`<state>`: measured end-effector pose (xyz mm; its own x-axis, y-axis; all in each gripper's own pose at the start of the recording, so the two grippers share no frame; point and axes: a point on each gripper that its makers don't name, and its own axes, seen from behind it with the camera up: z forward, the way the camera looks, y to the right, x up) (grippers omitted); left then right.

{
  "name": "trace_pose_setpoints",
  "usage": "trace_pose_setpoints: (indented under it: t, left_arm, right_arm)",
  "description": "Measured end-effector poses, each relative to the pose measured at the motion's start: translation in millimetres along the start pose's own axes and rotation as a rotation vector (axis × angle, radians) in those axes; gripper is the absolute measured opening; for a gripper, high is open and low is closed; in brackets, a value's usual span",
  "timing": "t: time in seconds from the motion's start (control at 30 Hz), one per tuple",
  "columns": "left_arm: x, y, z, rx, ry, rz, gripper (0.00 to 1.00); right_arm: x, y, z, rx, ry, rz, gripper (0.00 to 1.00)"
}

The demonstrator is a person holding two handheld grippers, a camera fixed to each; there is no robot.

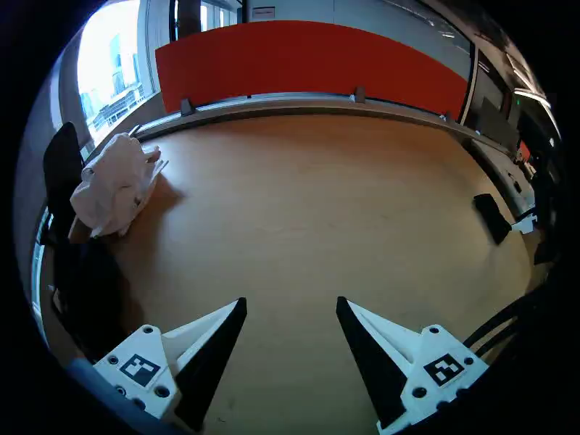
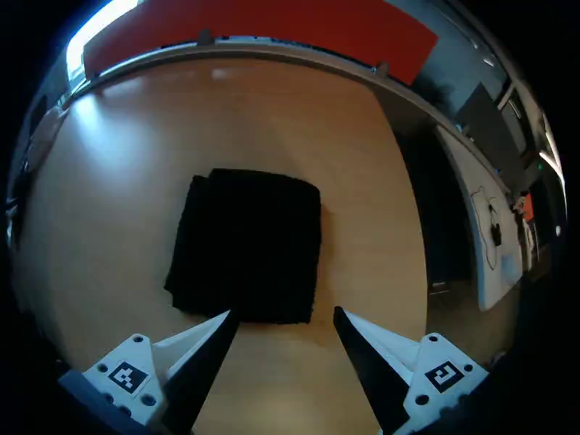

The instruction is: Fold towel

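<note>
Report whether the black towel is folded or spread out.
Folded: the black towel lies as a compact rectangle with a layered left edge on the wooden table.

Right gripper view: one finger (image 2: 206,351) of my right gripper (image 2: 284,313) covers part of the towel's (image 2: 246,243) near edge. The towel reads flat black; I cannot make out layers or folds. Items on the side desk (image 2: 500,246) are too small to name.

Left gripper view: the dark object (image 1: 493,216) at the table (image 1: 312,203) edge is unidentifiable. The chair (image 1: 61,170) is partly behind the white cloth (image 1: 112,185).
</note>
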<state>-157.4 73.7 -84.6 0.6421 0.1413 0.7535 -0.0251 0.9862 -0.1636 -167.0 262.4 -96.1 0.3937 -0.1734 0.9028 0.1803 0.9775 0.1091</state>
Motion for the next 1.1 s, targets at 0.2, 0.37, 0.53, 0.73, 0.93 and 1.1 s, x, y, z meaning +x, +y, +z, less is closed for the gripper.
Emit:
trace_pose_setpoints:
  t: [0.2, 0.37, 0.53, 0.73, 0.93, 1.1]
  left_arm:
    - [1, 0.0, 0.5, -0.002, 0.003, -0.002, 0.92]
    - [3, -0.7, 0.7, -0.005, 0.009, -0.009, 0.91]
    - [4, -1.7, 0.1, -0.005, 0.013, -0.013, 0.91]
    - [5, -3.0, -1.3, -0.004, 0.019, -0.017, 0.91]
    - [7, -5.2, -2.5, -0.003, 0.026, -0.021, 0.92]
    - [9, -7.3, -3.5, -0.002, 0.033, -0.022, 0.91]
  right_arm:
    - [23, -22, -10.4, 0.031, 0.074, 0.023, 1.0]
    - [47, -39, -22.1, 0.053, 0.147, 0.045, 1.0]
    - [69, -53, -32.9, 0.058, 0.211, 0.076, 1.0]
    - [92, -64, -46.2, 0.051, 0.292, 0.124, 1.0]
    - [106, -76, -55.8, 0.05, 0.355, 0.139, 1.0]
    - [118, -86, -62.5, 0.05, 0.413, 0.142, 1.0]
